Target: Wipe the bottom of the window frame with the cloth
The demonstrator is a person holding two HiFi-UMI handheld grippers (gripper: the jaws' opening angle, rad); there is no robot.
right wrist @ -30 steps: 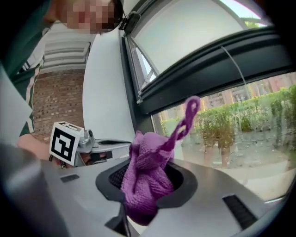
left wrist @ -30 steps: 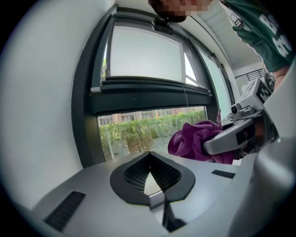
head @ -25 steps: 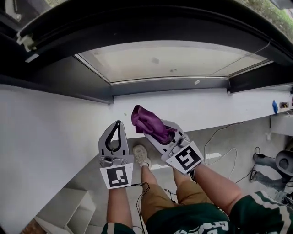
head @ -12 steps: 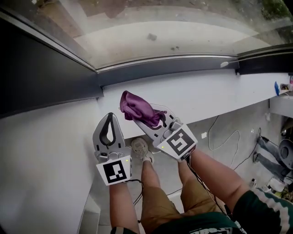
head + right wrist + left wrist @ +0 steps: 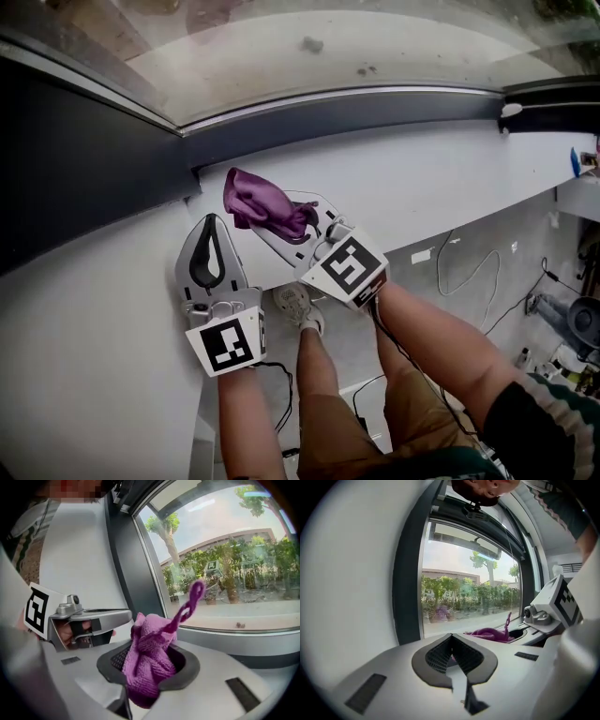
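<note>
Looking steeply down, the head view is filled mostly by a plain white wall surface (image 5: 441, 187) that runs under the window from the left edge to the right. Above it, across the upper part of the frame, lies the dark grey bottom rail of the window frame (image 5: 375, 111), with the glass pane (image 5: 328, 47) beyond and a pale ledge outside showing a few dark specks. A broad dark grey panel (image 5: 75, 169) fills the upper left, its lower corner stepping down just left of the grippers. The grey floor (image 5: 469, 309) with loose white cables shows at lower right, and the person's legs and a light shoe (image 5: 298, 307) at lower centre.

The right gripper (image 5: 149, 663) has its jaws clamped on the crumpled purple microfibre cloth (image 5: 258, 202), which bulges out above the pads with a thin loop sticking up. In the head view the cloth sits left of centre, over the white wall and below the rail, not touching it. The left gripper (image 5: 452, 654), just beside and lower left, has its jaws closed together with nothing gripped.

The rail stretches bare to the right of the cloth as far as a small white fitting (image 5: 511, 110) near the right edge
</note>
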